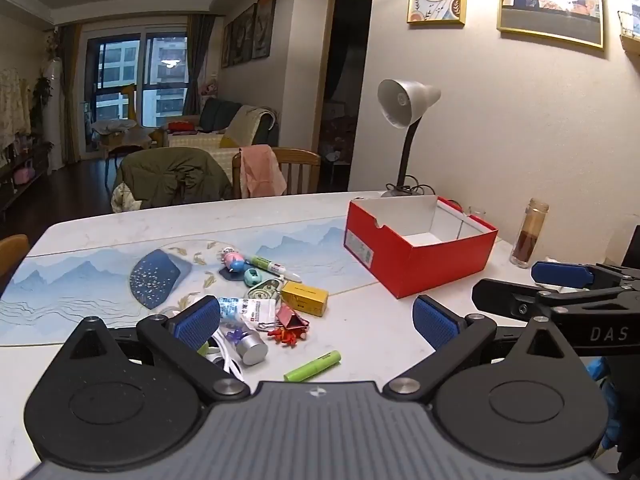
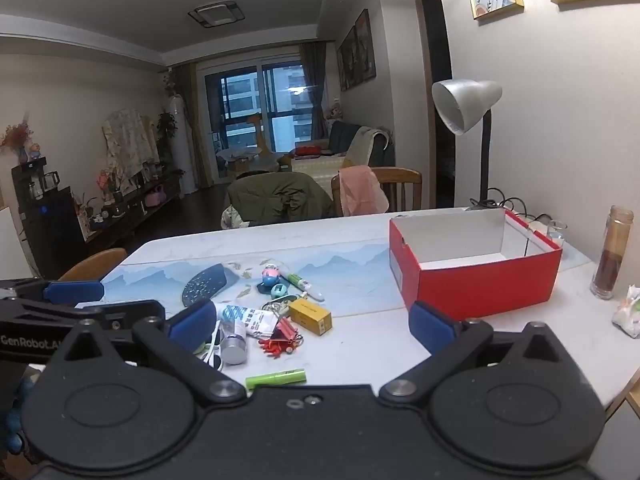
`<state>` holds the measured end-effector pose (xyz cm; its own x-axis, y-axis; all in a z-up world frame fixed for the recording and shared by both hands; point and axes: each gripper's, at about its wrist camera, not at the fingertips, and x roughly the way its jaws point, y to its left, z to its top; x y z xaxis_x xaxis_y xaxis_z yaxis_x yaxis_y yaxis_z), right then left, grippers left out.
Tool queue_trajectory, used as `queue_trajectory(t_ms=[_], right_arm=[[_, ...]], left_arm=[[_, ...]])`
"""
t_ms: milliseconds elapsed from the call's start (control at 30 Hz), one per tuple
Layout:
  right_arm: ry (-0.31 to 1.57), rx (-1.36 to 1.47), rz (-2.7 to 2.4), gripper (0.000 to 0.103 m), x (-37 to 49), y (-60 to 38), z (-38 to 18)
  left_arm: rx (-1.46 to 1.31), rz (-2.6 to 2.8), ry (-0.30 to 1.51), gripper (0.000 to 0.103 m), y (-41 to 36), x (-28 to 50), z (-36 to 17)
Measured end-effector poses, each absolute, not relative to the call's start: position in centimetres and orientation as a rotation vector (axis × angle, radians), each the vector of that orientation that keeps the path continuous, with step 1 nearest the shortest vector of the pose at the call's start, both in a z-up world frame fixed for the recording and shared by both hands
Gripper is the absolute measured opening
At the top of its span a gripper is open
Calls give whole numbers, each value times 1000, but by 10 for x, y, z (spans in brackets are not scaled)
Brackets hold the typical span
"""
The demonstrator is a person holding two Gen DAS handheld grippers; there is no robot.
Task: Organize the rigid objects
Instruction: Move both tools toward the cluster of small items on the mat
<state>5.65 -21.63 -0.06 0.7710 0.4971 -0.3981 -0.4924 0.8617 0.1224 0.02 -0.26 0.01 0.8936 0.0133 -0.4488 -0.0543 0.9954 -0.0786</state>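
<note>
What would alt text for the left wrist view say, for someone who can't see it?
An open left gripper hovers over a pile of small items on a white table: a green marker, a yellow box, a pink binder clip. An open red box sits to the right, with a desk lamp behind it.

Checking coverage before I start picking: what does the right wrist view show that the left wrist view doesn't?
Only the right wrist view shows the crumpled white wrapper at the table's right edge and the dark cabinet by the left wall. Only the left wrist view shows the framed cartoon picture whole. Both share the open red shoebox, desk lamp, brown jar, yellow box and green tube.
</note>
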Motion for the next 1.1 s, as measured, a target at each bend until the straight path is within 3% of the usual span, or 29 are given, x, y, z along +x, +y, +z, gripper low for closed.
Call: queue_trajectory(t_ms=[1100], right_arm=[[451, -47, 582, 103, 46, -200, -2]], left_arm=[[-79, 91, 492, 103, 3, -5, -3]])
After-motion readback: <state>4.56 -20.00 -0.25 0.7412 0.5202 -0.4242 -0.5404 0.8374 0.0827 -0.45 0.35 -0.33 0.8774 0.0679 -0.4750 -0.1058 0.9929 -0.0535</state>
